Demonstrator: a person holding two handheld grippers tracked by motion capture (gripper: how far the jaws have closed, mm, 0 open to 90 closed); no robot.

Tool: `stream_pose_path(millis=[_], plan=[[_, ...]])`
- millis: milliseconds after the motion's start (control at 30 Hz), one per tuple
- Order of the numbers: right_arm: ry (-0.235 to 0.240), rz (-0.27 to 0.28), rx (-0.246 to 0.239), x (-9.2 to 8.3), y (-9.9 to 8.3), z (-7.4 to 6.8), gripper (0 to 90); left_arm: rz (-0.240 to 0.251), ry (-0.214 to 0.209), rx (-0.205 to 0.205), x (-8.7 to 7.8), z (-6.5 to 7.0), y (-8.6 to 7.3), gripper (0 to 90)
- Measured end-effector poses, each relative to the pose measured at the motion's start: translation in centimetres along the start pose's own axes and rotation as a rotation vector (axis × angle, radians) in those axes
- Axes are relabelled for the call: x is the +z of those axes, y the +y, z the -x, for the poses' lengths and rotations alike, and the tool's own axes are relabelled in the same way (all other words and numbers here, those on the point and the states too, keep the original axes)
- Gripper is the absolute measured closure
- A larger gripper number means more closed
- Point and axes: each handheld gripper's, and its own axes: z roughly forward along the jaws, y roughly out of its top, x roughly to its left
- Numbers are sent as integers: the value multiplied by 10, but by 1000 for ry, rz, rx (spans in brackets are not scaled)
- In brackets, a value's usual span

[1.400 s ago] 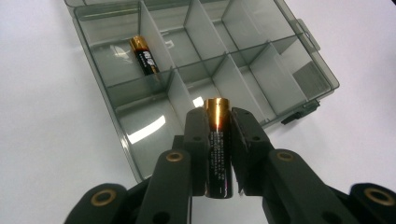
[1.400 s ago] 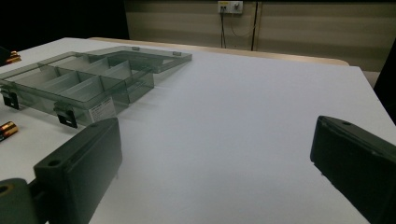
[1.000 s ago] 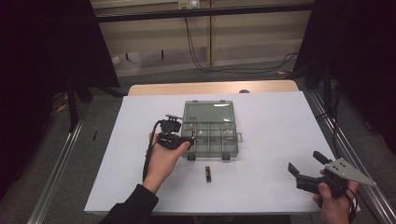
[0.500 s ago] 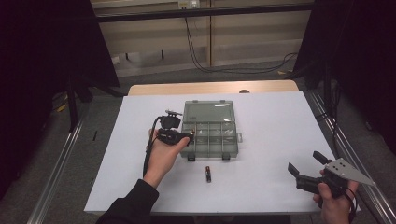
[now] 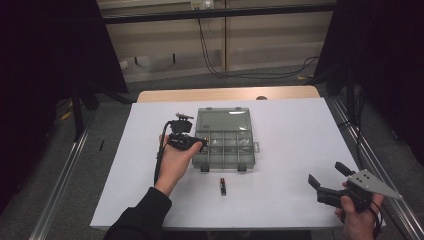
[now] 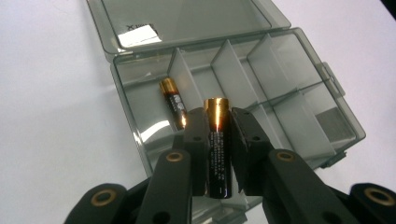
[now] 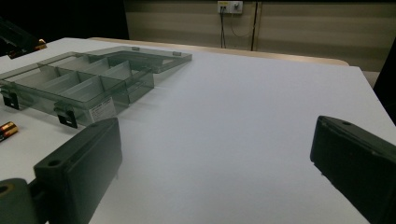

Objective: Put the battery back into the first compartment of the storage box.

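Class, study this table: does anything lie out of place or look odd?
One battery lies loose on the white table, in front of the open box, while another sits in a compartment. Nothing looks spilled or damaged.

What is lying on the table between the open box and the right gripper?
In the high view, one battery lies on the white sheet between the box and the right gripper; otherwise that stretch is bare.

Black hand-held gripper (image 6: 217, 154) with brass-ringed screws, trailing black cable (image 5: 159, 160), dark sleeve (image 5: 142, 217).
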Motion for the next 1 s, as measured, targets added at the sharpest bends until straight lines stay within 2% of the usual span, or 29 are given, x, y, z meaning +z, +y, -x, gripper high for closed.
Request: stream_pose_path(millis=[400, 767, 1000], plan=[[-2, 6, 1, -1, 0, 0, 19, -10, 21, -6, 11, -4, 11, 771], [-1, 5, 5, 0, 0, 1, 19, -2, 35, -51, 26, -10, 16, 771], [-4, 7, 5, -1, 0, 1, 19, -1, 76, -48, 34, -11, 19, 771]])
